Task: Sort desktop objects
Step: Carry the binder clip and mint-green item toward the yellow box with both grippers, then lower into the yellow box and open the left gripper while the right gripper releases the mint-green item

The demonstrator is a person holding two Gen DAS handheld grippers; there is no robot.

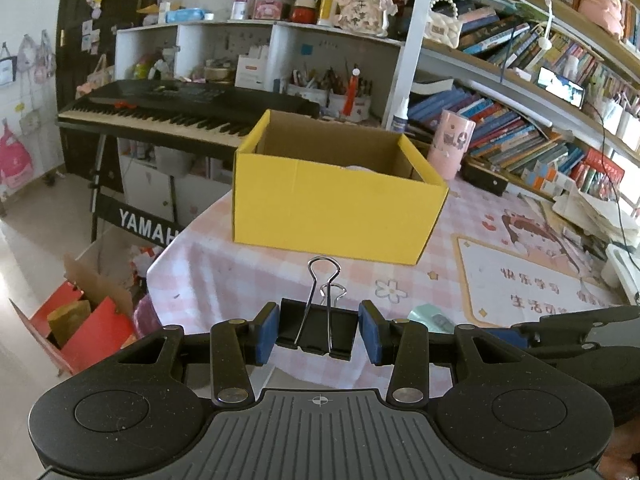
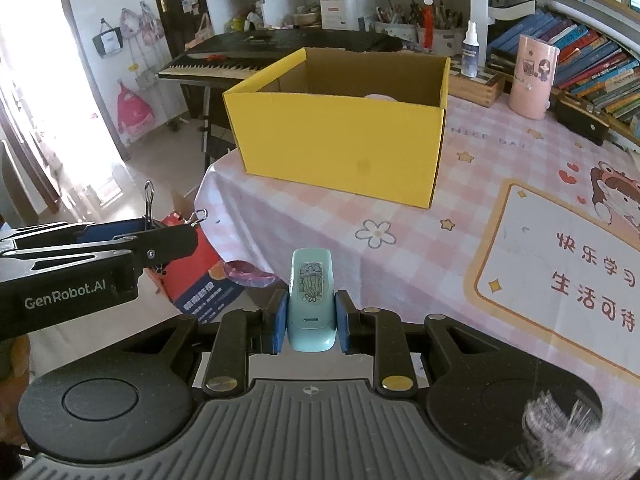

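In the left wrist view we see the left gripper [image 1: 318,332] with its blue pads [image 1: 267,334] closed against the two ends of a black binder clip [image 1: 316,330], whose wire handles stand upward and forward. The clip is held above the near edge of the table [image 1: 224,276], which carries a pink checked cloth. Ahead, toward the far left edge of the table, stands the open yellow box [image 1: 336,208]; a pale object lies inside it, mostly hidden by the front wall. A pink cylindrical container [image 1: 450,145] stands just beside the box's far right corner, and a Yamaha keyboard [image 1: 168,110] sits beyond the table. The right gripper [image 1: 576,328] enters at the right edge of this view; we cannot tell its finger state from here. In the right wrist view we see the right gripper [image 2: 311,320] with its pads [image 2: 280,326] clamped on the sides of a small mint-green stapler-like device [image 2: 311,300] bearing a jellyfish sticker, held near the table's near edge. The yellow box [image 2: 340,148] stands ahead of it, well apart, with the pink container [image 2: 534,78] near the far right edge. The left gripper [image 2: 160,232] appears at the left, off the table's left edge, with the clip's wire handles [image 2: 149,204] protruding from between its fingers.
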